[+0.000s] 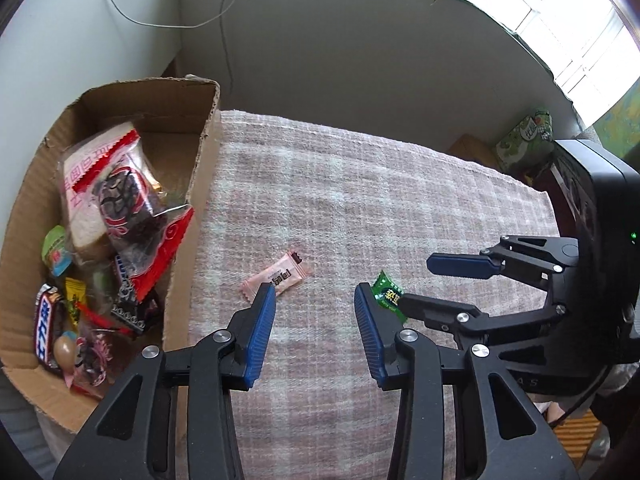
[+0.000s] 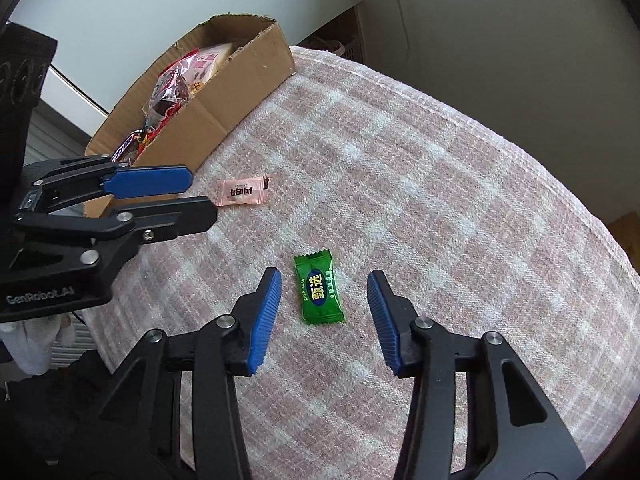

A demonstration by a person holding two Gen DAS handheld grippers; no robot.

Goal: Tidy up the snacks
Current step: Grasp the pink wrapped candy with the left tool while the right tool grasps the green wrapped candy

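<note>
A pink wrapped candy [image 1: 277, 276] [image 2: 245, 191] lies on the checked cloth, just beyond my left gripper's [image 1: 315, 294] left fingertip. That gripper is open with nothing between its pads. A green wrapped candy [image 2: 319, 292] [image 1: 387, 295] lies flat between the open pads of my right gripper [image 2: 324, 280], touching neither. From the left wrist view the right gripper [image 1: 404, 276] reaches in from the right over the green candy. The cardboard box [image 1: 202, 168] [image 2: 224, 100] at the left holds several packed snacks.
The pink-and-white checked cloth [image 2: 440, 184] covers the table, whose far edge curves near the wall. A green packet [image 1: 524, 140] sits at the far right corner. Cables hang on the wall behind the box. The left gripper [image 2: 188, 196] shows at the left of the right wrist view.
</note>
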